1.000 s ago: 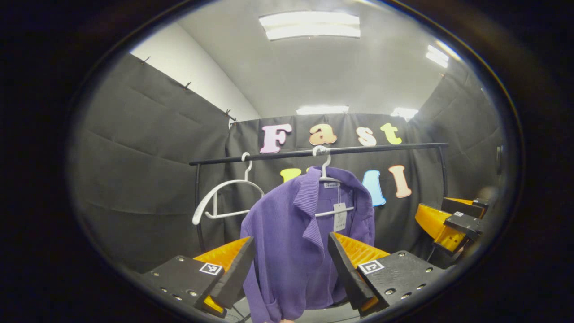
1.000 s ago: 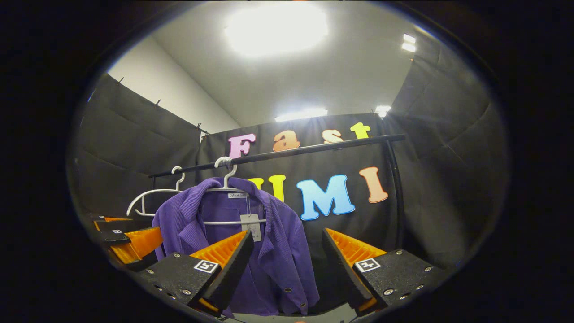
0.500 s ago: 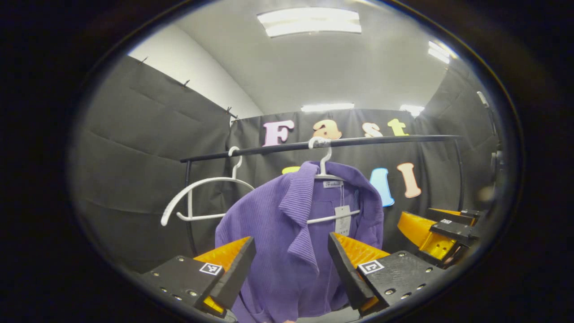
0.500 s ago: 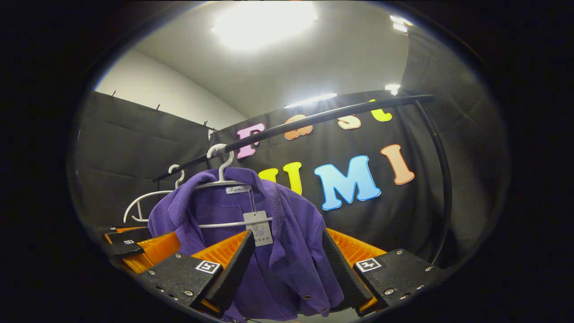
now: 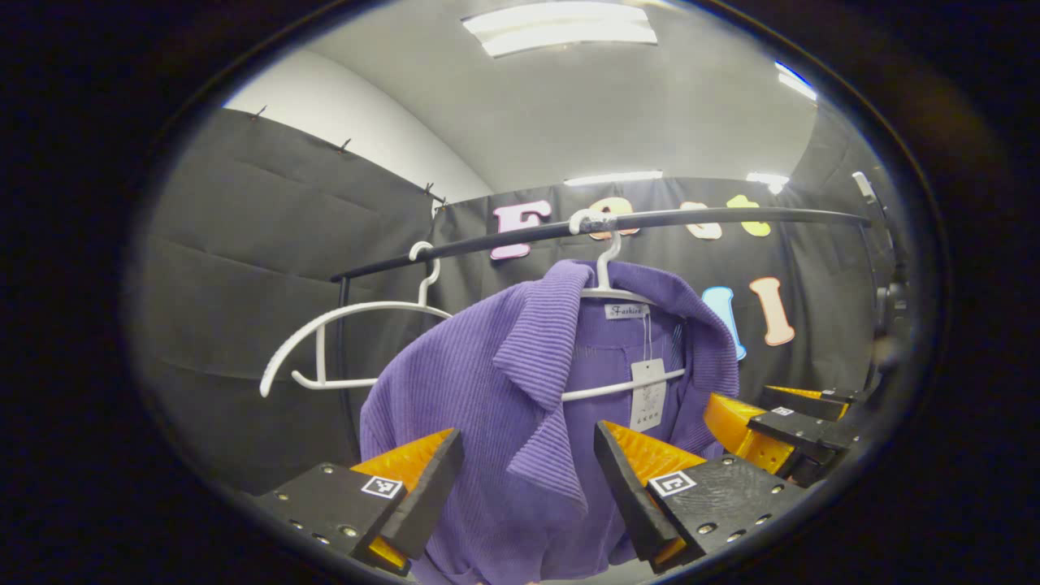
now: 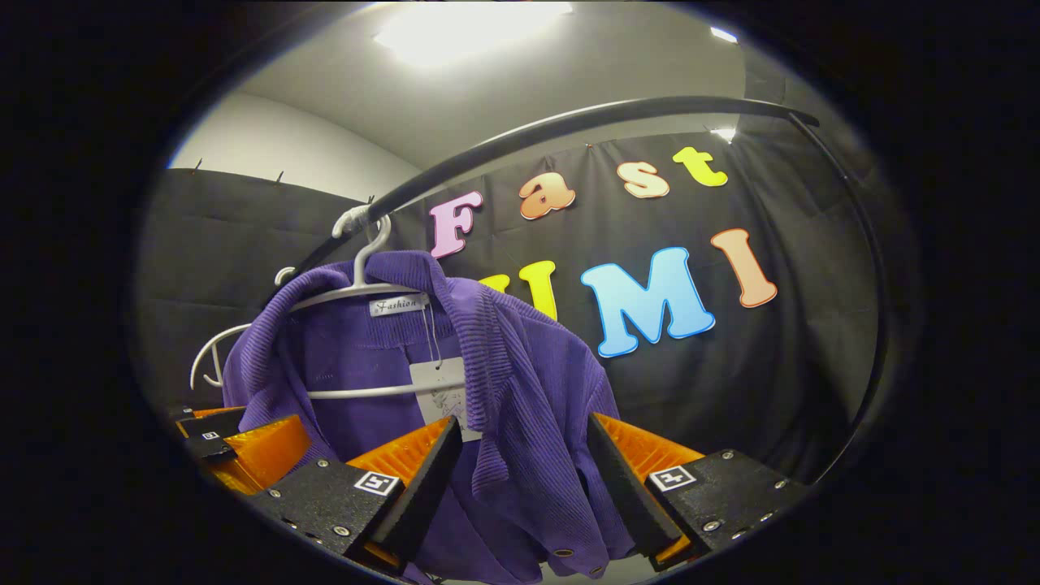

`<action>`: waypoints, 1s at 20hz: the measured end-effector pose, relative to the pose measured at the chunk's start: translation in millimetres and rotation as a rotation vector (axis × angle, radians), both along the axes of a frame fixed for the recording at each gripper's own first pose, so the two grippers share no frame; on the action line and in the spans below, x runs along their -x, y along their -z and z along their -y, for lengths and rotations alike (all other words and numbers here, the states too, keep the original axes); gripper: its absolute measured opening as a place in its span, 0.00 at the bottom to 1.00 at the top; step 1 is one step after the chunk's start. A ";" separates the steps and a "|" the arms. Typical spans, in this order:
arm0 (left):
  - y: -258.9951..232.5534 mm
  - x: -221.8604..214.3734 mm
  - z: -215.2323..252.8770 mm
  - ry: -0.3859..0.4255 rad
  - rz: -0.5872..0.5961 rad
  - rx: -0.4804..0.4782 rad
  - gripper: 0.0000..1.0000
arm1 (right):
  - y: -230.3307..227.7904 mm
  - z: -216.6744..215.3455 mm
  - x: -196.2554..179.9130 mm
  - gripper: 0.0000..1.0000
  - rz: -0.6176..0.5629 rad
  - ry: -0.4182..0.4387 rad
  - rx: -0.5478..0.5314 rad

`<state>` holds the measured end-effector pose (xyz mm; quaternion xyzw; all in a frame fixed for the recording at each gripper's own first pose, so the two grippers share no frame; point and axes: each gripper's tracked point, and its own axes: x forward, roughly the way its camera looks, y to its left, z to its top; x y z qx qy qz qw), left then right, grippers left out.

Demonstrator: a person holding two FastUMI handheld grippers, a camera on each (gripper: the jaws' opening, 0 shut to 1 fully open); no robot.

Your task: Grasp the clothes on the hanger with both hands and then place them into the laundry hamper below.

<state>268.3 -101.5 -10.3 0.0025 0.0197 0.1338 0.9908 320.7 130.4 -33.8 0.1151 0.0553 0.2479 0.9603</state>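
Here your purple jacket point(image 5: 487, 390) hangs long axis straight down on a white hanger point(image 5: 605, 280) from the black rail point(image 5: 691, 218), its open front and collar facing you. Your left gripper point(image 5: 528, 471) is spread wide with the jacket's left front panel between its fingers, not pressed; your right gripper point(image 6: 516, 467) is likewise wide apart around the right panel. An empty white hanger point(image 5: 341, 341) hangs just left on the rail, with free rail to the right.
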 end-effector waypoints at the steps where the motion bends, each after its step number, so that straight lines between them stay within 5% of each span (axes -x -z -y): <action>1: 4.1 -1.9 -5.2 -0.022 -0.002 0.002 0.99 | 5.2 -1.4 -5.9 0.96 -0.015 -0.001 -0.002; 9: 38.1 -12.5 -37.1 -0.176 -0.041 0.054 0.93 | 41.2 -23.0 -35.7 0.85 -0.093 -0.015 0.028; 11: 39.0 -15.0 -39.9 -0.191 -0.038 0.036 0.93 | 53.0 -29.3 -39.2 0.80 -0.138 -0.018 0.038; 12: 40.0 -15.2 -44.1 -0.207 -0.040 0.021 0.93 | 55.1 -30.3 -40.3 0.67 -0.152 -0.015 0.040; 14: 37.8 -12.1 -50.0 -0.223 -0.040 0.002 0.83 | 50.8 -27.1 -39.5 0.30 -0.150 0.002 0.034; 16: 32.3 -2.7 -56.7 -0.238 -0.030 -0.015 0.72 | 42.6 -23.4 -35.3 0.10 -0.126 0.006 0.027; 20: 12.8 11.0 -73.4 -0.277 -0.013 -0.064 0.14 | 18.0 -10.1 -33.6 0.04 -0.042 -0.001 0.004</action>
